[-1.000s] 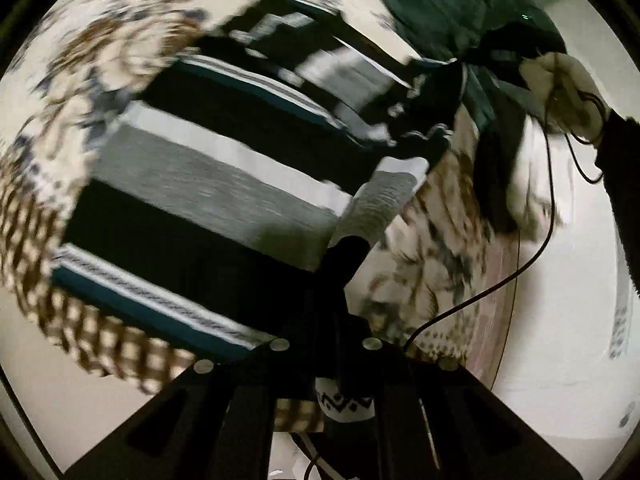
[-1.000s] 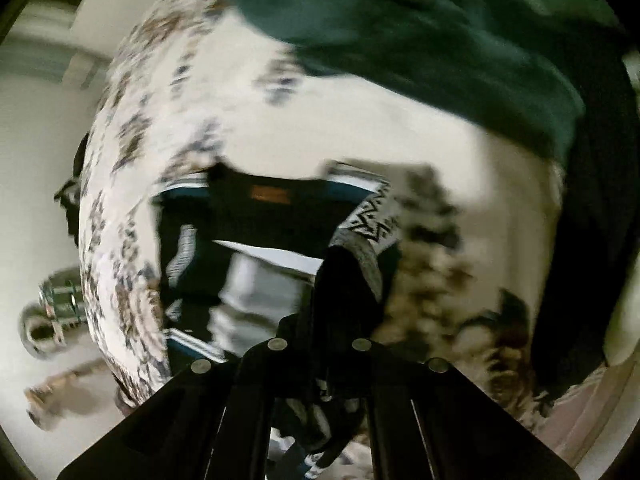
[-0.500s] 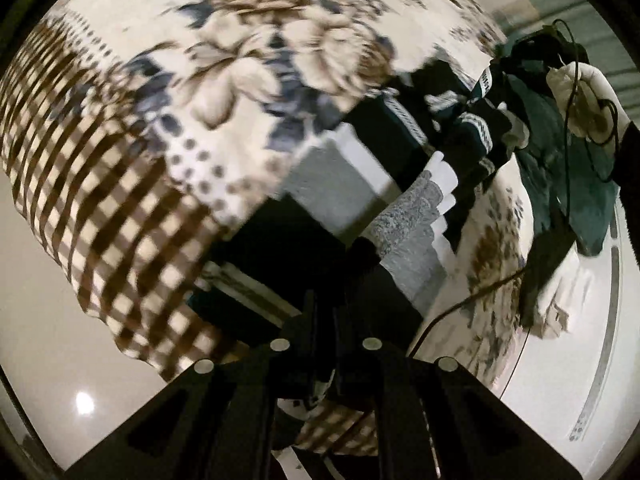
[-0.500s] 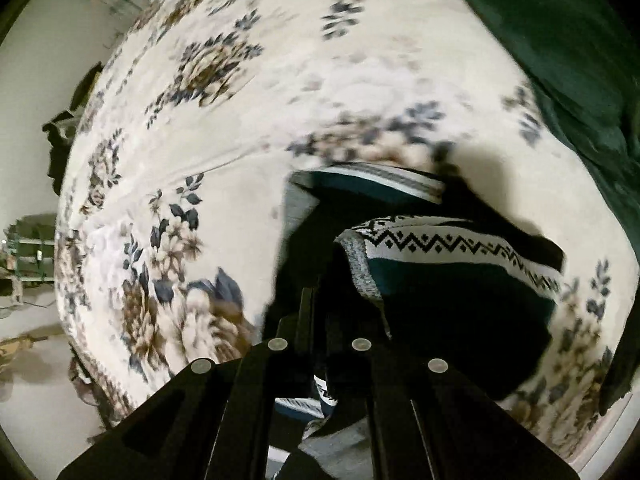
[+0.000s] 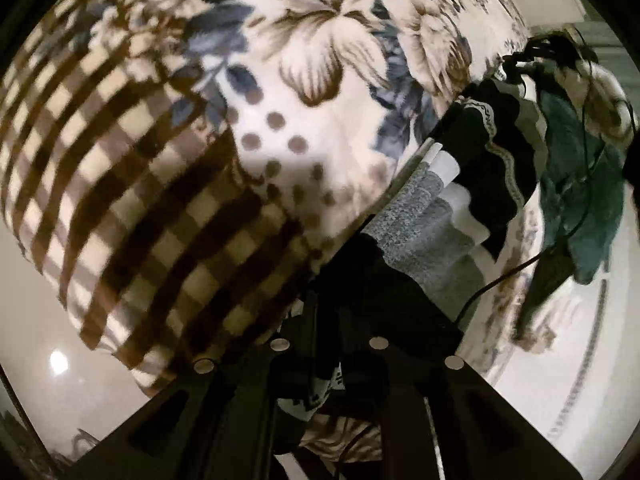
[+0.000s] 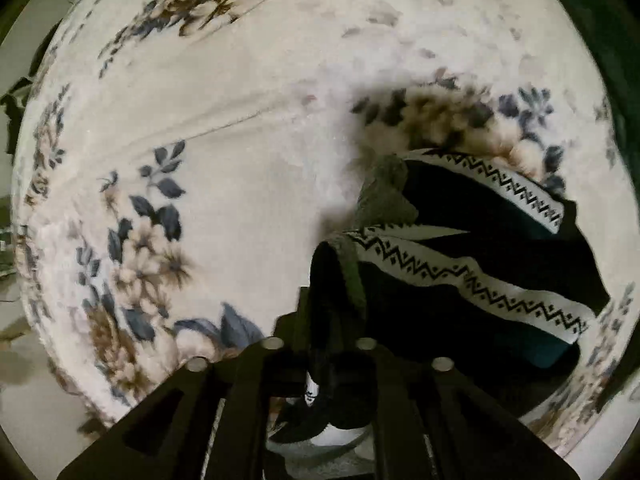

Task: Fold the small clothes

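Note:
A small knitted sweater (image 5: 436, 224) with black, grey and white bands and a zigzag trim lies gathered on a floral blanket (image 5: 320, 60). My left gripper (image 5: 326, 300) is shut on its black edge, low over the blanket. In the right wrist view the sweater (image 6: 460, 276) shows folded in layers, zigzag bands running right. My right gripper (image 6: 326, 300) is shut on its dark folded edge, close to the blanket (image 6: 220, 140). The other hand's gripper shows far right in the left wrist view (image 5: 536, 56).
A dark green garment (image 5: 580, 184) lies beyond the sweater at the right, with a black cable (image 5: 520, 268) across it. The blanket's checked border (image 5: 132, 216) hangs over the bed edge, with pale floor (image 5: 36, 320) below. Dark green cloth also shows along the right wrist view's right rim (image 6: 616, 80).
Both grippers have carried the sweater edge across and down toward the blanket. The sweater, spread flat a second ago, is now doubled over in layers. Both stay shut.

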The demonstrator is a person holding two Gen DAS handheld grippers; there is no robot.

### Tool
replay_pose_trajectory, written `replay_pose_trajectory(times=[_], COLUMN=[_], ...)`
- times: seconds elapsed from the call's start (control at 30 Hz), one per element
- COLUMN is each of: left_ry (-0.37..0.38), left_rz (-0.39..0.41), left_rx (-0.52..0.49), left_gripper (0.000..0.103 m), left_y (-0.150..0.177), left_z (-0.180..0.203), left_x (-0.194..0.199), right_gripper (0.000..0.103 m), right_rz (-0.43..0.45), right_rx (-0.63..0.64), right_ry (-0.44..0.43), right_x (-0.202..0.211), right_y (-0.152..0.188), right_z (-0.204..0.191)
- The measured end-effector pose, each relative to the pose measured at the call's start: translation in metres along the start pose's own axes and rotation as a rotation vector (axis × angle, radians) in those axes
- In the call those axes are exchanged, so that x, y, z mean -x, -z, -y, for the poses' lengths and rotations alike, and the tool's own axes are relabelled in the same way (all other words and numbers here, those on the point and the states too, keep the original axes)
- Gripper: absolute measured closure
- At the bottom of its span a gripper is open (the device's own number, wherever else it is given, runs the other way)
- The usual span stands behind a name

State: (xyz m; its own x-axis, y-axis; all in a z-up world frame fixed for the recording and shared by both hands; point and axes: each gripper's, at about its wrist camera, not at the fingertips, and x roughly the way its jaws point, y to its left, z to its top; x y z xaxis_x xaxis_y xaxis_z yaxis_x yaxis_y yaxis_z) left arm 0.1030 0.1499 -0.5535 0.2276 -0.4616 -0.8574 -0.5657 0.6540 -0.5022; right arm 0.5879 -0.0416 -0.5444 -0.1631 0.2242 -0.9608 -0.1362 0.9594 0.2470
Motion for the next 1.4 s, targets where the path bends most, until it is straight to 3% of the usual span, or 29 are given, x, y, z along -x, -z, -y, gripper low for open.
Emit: replay_pose_trajectory(times=[0.03, 0.07, 0.23, 0.37, 0.53, 0.57, 0.6, 0.63, 0.8, 0.9, 0.97, 1.03, 1.1, 1.13, 1.17, 1.2, 1.23, 1.33, 1.4], left_ry=[-0.015, -0.027, -0.017, -0.026, -0.083, -0.088, -0.093, -0.102, -0.081, -0.062, -0.044, -0.04, -0.026, -0.016, -0.008, 0.001, 0.014, 0.087, 0.105], left_rz=[-0.006, -0.006, -0.022, -0.04, -0.035, -0.028, -0.023, -0.01, 0.048, 0.028, -0.005, -0.024, -0.017, -0.01, -0.003, 0.006, 0.025, 0.07, 0.113], left_rx=[-0.012, -0.037, -0.079, -0.137, -0.247, -0.254, -0.256, -0.248, -0.197, -0.177, -0.139, -0.115, -0.128, -0.136, -0.145, -0.151, -0.153, -0.187, -0.27], left_gripper=[0.086, 0.083, 0.078, 0.078, 0.081, 0.088, 0.099, 0.099, 0.099, 0.098, 0.095, 0.089, 0.087, 0.084, 0.069, 0.046, 0.039, 0.037, 0.037], left_y=[-0.002, -0.003, -0.009, -0.013, -0.006, -0.005, -0.003, -0.002, -0.006, -0.014, -0.021, -0.026, -0.029, -0.031, -0.035, -0.04, -0.048, -0.087, -0.125], left_z=[-0.001, -0.001, 0.001, 0.017, 0.037, 0.038, 0.037, 0.035, 0.027, 0.022, 0.016, 0.015, 0.017, 0.019, 0.021, 0.025, 0.03, 0.063, 0.105], left_x=[0.002, 0.005, 0.01, -0.004, -0.022, -0.023, -0.023, -0.022, -0.006, -0.009, -0.01, -0.003, 0.015, 0.025, 0.035, 0.043, 0.052, 0.058, 0.051], right_gripper=[0.052, 0.048, 0.048, 0.048, 0.049, 0.065, 0.089, 0.097, 0.097, 0.097, 0.096, 0.092, 0.08, 0.065, 0.053, 0.051, 0.051, 0.051, 0.051], right_rz=[0.016, 0.057, 0.134, 0.028, 0.041, 0.054, 0.052, 0.061, 0.216, 0.206, 0.088, 0.077, 0.145, 0.182, 0.214, 0.246, 0.264, 0.275, 0.265], right_rx=[-0.018, -0.026, 0.056, 0.044, -0.023, -0.008, -0.005, -0.01, 0.017, 0.038, 0.065, 0.043, 0.007, -0.019, -0.04, -0.054, -0.056, -0.069, -0.105], right_ry=[-0.043, -0.071, 0.051, 0.147, 0.035, 0.032, 0.05, 0.056, 0.027, 0.029, 0.006, -0.051, -0.18, -0.221, -0.233, -0.21, -0.176, -0.086, -0.078], right_x=[0.01, 0.027, 0.059, 0.032, 0.013, 0.01, 0.006, 0.006, 0.041, 0.033, 0.01, 0.015, 0.042, 0.058, 0.073, 0.088, 0.098, 0.11, 0.108], right_y=[0.004, 0.01, 0.035, 0.038, 0.032, 0.03, 0.029, 0.028, 0.021, 0.002, -0.008, -0.003, 0.017, 0.031, 0.044, 0.06, 0.072, 0.107, 0.118], right_z=[0.007, 0.013, 0.025, 0.033, 0.041, 0.037, 0.034, 0.032, 0.016, 0.005, 0.004, 0.013, 0.033, 0.047, 0.061, 0.078, 0.09, 0.133, 0.157])
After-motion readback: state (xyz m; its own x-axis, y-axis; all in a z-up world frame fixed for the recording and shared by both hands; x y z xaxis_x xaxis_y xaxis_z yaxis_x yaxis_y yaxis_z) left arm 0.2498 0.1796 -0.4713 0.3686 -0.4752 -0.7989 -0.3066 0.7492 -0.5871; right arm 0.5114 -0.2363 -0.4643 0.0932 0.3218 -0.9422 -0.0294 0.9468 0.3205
